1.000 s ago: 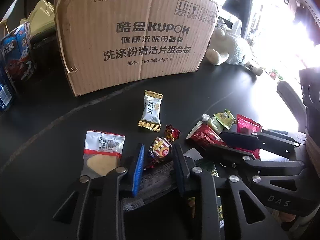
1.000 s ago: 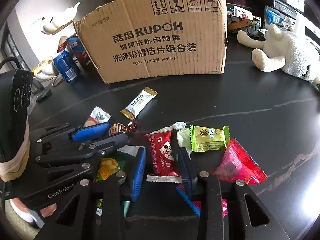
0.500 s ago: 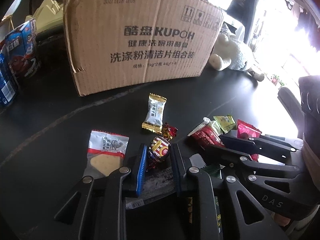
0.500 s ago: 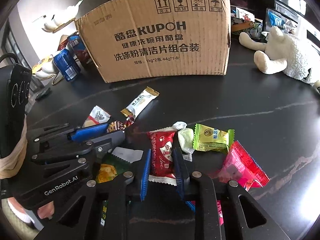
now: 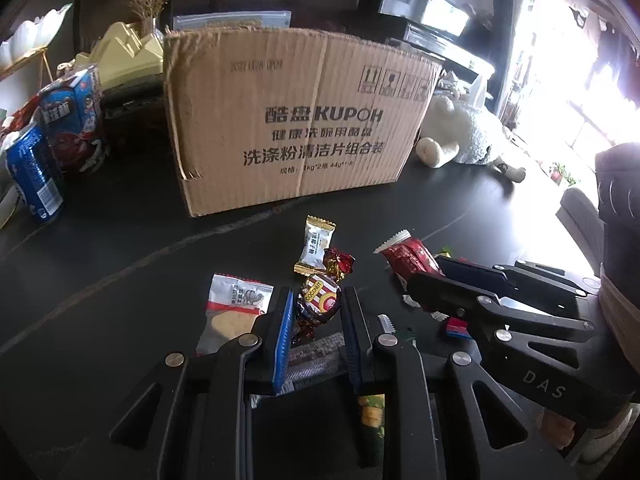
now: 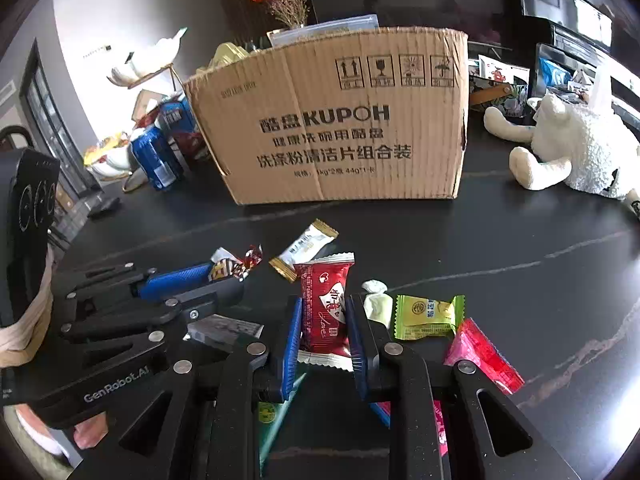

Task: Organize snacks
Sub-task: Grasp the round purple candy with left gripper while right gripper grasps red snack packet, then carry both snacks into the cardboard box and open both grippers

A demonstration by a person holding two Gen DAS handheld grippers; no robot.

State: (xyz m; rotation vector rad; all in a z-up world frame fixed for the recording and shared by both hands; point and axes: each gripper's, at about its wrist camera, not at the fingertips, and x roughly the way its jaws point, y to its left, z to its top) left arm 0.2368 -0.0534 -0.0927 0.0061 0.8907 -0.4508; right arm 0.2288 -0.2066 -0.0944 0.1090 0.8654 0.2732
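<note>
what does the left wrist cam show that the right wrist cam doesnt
Only the left wrist view shows the white and red sachet lying flat beside the left gripper, whose jaws are clamped on the coconut candy.

Only the right wrist view shows the green packet and pink packet lying on the dark table, to the right of the right gripper.

Both show the cardboard box, the white plush toy, the gold-ended white candy and the red packet clamped in the right gripper's jaws.
</note>
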